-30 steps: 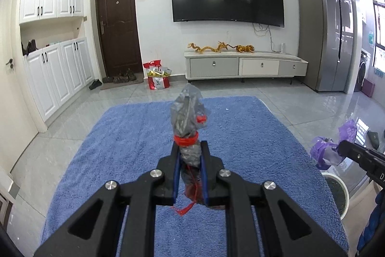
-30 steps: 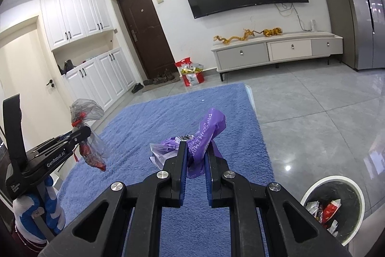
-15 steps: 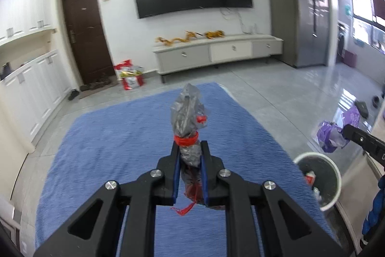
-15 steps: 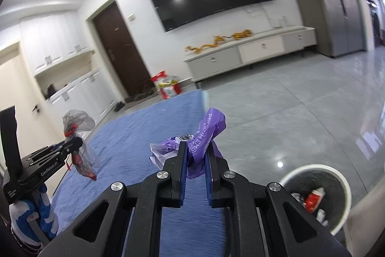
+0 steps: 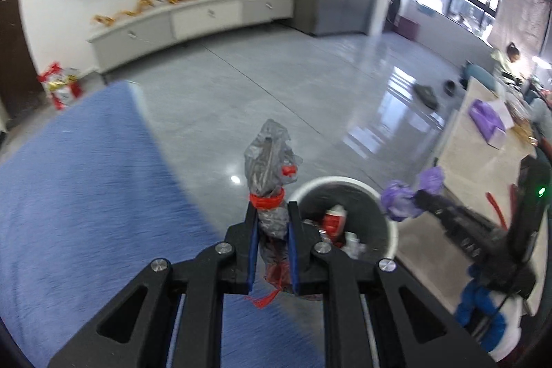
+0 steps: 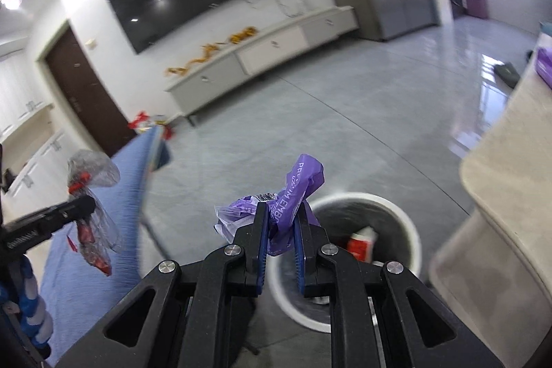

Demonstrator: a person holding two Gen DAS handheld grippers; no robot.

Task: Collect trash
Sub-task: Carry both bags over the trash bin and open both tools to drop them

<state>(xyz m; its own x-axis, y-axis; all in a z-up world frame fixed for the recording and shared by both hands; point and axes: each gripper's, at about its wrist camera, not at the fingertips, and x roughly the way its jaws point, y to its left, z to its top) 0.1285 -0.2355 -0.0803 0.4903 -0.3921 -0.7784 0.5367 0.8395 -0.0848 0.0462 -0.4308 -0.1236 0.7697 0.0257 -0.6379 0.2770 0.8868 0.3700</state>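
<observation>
My left gripper (image 5: 272, 212) is shut on a clear plastic bag with red ties (image 5: 269, 161) and holds it up just left of a white round trash bin (image 5: 390, 230). The bin holds several scraps, one of them red and white (image 5: 334, 218). My right gripper (image 6: 280, 212) is shut on a crumpled purple wrapper (image 6: 300, 185) and holds it over the bin's left rim (image 6: 410, 230). The right gripper and the purple wrapper (image 5: 400, 199) also show in the left wrist view. The left gripper and the clear bag (image 6: 93, 195) show at the left of the right wrist view.
A blue rug (image 5: 86, 195) covers the floor on the left. A beige table (image 5: 483, 161) stands right of the bin, with a purple pack (image 5: 486, 116) on it. A TV cabinet (image 5: 193, 19) lines the far wall. Grey tile floor (image 5: 276, 85) lies between.
Both grippers have swung right, off the rug and toward the bin, which is now close under them. Each still holds its piece of trash.
</observation>
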